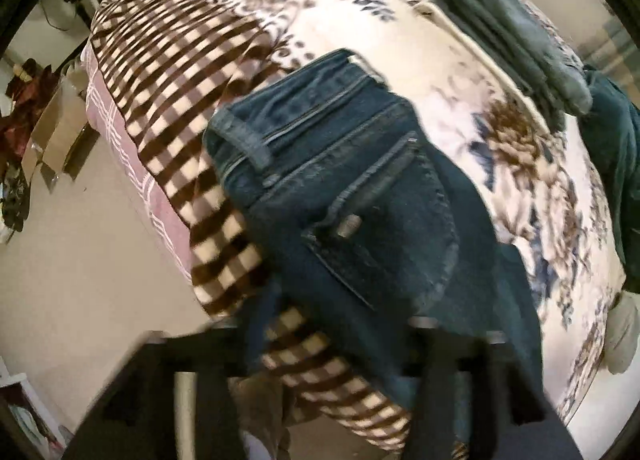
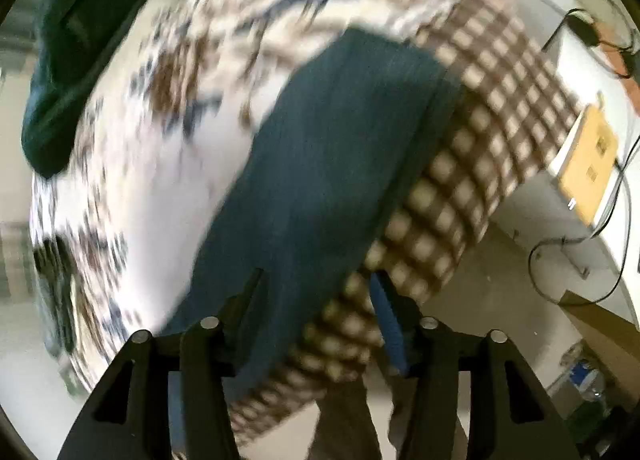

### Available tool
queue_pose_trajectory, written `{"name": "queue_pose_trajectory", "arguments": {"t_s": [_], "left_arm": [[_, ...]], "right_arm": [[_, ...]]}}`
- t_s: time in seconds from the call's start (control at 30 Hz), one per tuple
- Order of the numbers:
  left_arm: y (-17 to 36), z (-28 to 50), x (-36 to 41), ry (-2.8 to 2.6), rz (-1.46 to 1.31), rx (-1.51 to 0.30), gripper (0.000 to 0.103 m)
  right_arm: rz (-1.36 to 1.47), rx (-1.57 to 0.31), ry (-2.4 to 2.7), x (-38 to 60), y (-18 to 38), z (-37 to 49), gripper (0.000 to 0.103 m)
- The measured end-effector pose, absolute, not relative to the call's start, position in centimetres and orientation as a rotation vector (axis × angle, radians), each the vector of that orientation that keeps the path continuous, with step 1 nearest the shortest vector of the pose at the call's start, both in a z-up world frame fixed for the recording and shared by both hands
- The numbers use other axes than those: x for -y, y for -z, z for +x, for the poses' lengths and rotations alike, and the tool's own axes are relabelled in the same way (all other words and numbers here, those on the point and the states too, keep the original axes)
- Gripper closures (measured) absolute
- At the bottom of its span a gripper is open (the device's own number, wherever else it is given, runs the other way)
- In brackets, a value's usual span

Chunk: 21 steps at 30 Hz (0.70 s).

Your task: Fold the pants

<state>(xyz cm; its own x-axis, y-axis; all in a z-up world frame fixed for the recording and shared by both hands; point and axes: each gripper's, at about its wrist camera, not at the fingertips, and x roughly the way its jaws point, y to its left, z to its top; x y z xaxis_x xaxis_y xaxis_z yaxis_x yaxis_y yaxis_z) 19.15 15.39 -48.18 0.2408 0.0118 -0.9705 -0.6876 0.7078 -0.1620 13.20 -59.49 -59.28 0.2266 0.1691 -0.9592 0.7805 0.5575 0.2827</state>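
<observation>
Jeans [image 1: 340, 187] on floral bed cover [image 1: 400, 31], waistband at 10 o'clock, left claw [image 1: 340, 348] spread astride denim, right claw [image 2: 316, 300] spread over leg, green garment [image 1: 616, 163] at 2 o'clock.

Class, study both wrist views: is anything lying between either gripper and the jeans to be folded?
Nothing visible. The dark blue denim jeans reach right between the fingers of the left gripper and of the right gripper, lying on the floral blanket.
</observation>
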Motion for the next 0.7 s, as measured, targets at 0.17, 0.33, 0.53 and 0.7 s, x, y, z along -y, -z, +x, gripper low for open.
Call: {"name": "queue_pose_trajectory", "arguments": {"t_s": [0.17,0.33,0.53,0.7], "left_arm": [[47.6,20.0,-11.5,-0.473,-0.575,-1.243,0.033],[48.0,22.7,-7.2,-0.400,-0.489,-1.249,0.033],[48.6,24.7,-3.7,-0.336,-0.397,-1.265,0.033],[48.1,25.0,-3.1,-0.316,-0.342,-1.253,0.033]], "right_arm": [[0.972,-1.267,0.659,64.7,60.6,15.1,0.045],[1.102,-1.318,0.739,66.8,65.3,15.4,0.053],[0.888,-1.216,0.716,64.7,62.4,16.1,0.091],[0.879,-1.051,0.704,64.1,58.4,14.0,0.092]]}}
